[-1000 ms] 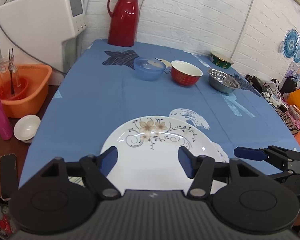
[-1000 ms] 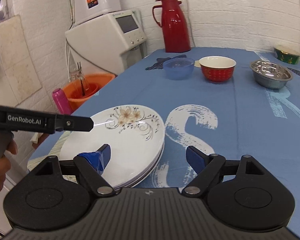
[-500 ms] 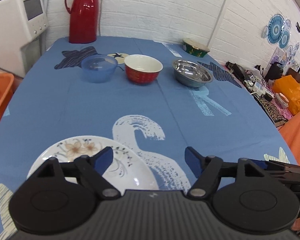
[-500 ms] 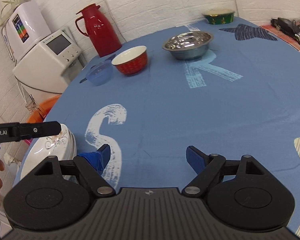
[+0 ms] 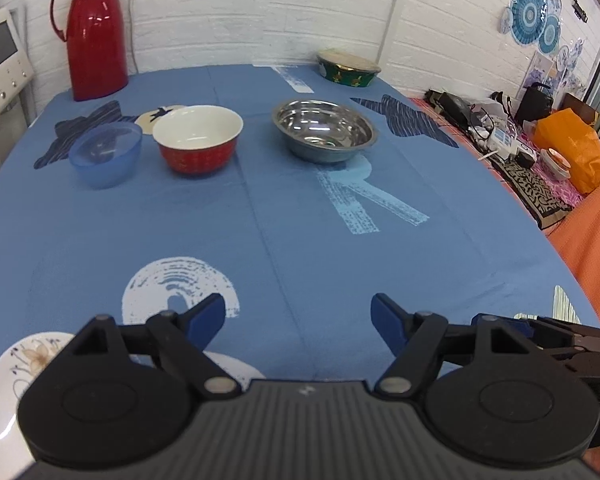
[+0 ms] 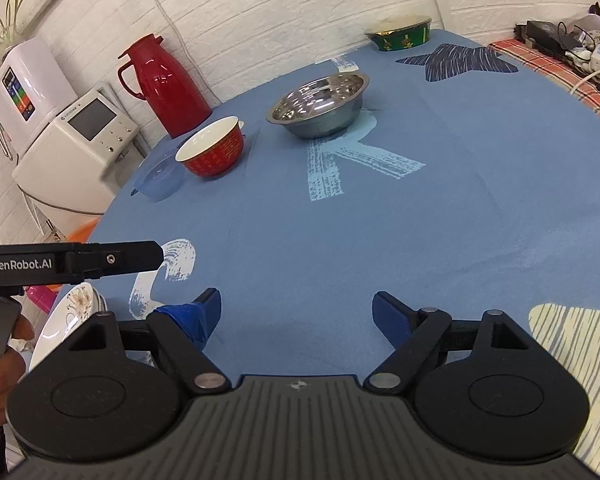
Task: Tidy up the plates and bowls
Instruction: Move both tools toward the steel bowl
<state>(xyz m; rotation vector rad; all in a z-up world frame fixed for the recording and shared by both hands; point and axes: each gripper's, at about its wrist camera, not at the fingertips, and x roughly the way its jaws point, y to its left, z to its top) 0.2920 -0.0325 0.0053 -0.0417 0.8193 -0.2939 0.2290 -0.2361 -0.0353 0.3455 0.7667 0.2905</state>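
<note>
Both grippers have swung away from the floral plates (image 5: 16, 364); jaws wide apart, empty. The steel bowl (image 6: 318, 104) lies ahead, nearer the right gripper (image 6: 296, 312) than the left gripper (image 5: 298, 316).

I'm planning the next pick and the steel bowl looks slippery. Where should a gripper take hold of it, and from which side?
Take the steel bowl by its rim, one finger inside and one outside. It stands upright and open, and its flared wall looks too wide to span. Come from above at the near edge, probably with the right gripper, whose jaws are open; the red bowl sits apart to the left.
</note>
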